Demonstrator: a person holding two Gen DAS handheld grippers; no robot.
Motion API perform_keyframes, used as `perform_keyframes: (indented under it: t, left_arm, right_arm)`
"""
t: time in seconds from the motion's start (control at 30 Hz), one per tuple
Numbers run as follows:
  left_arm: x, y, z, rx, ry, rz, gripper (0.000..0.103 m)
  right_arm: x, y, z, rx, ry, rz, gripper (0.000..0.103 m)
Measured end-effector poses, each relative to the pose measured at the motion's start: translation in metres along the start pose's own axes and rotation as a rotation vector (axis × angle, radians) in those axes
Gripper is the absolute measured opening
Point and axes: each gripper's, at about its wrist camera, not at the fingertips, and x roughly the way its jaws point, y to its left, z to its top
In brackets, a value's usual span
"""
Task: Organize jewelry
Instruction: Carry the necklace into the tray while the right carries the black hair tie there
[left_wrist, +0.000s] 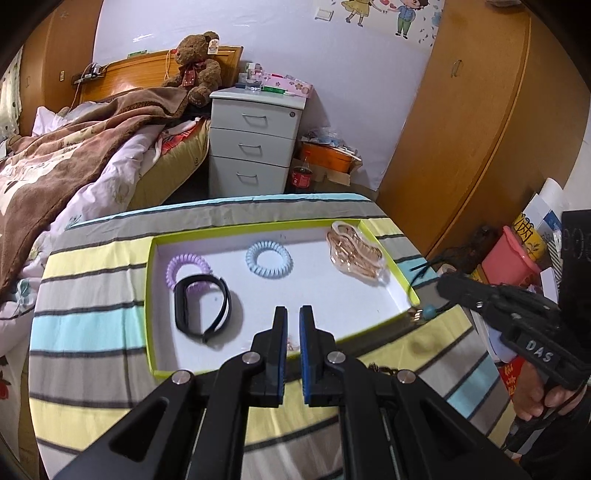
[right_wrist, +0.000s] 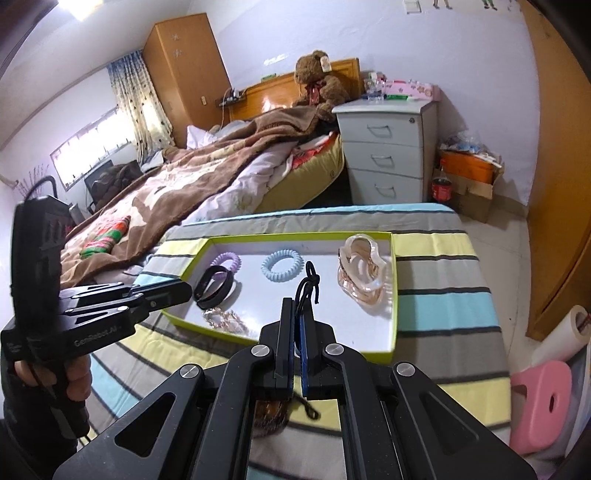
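A shallow white tray with a lime rim (left_wrist: 150, 295) (right_wrist: 395, 295) lies on the striped table. In it are a purple coil hair tie (left_wrist: 186, 267) (right_wrist: 227, 260), a blue coil hair tie (left_wrist: 269, 258) (right_wrist: 282, 265), a black wristband (left_wrist: 203, 308) (right_wrist: 216, 286), a clear pink hair claw (left_wrist: 356, 254) (right_wrist: 364, 275) and a pale bead bracelet (right_wrist: 225, 318). My left gripper (left_wrist: 293, 314) hovers over the tray's near edge, jaws nearly closed, empty. My right gripper (right_wrist: 298, 306) is shut on a black cord necklace (right_wrist: 308, 284) with a blue bead (left_wrist: 428, 312), held above the tray's near right corner.
The striped cloth covers the small table (left_wrist: 92, 295) (right_wrist: 443, 266). A bed with a brown blanket (left_wrist: 55, 166) lies left. A white drawer unit (left_wrist: 255, 144) stands behind. A wooden wardrobe (left_wrist: 480, 110) is at right. A pink stool (right_wrist: 541, 402) stands right of the table.
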Motion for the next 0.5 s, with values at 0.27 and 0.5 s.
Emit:
perform_keyframes:
  t: [0.27, 0.5]
  left_arm:
    - [0.027, 0.009, 0.009, -0.009, 0.038, 0.008, 0.007]
    - [0.041, 0.020, 0.005, -0.025, 0.072, 0.033, 0.007]
  right_arm:
    - [0.031, -0.012, 0.006, 0.014, 0.050, 0.001, 0.002]
    - [0.048, -0.014, 0.009, 0.017, 0.081, 0.009, 0.002]
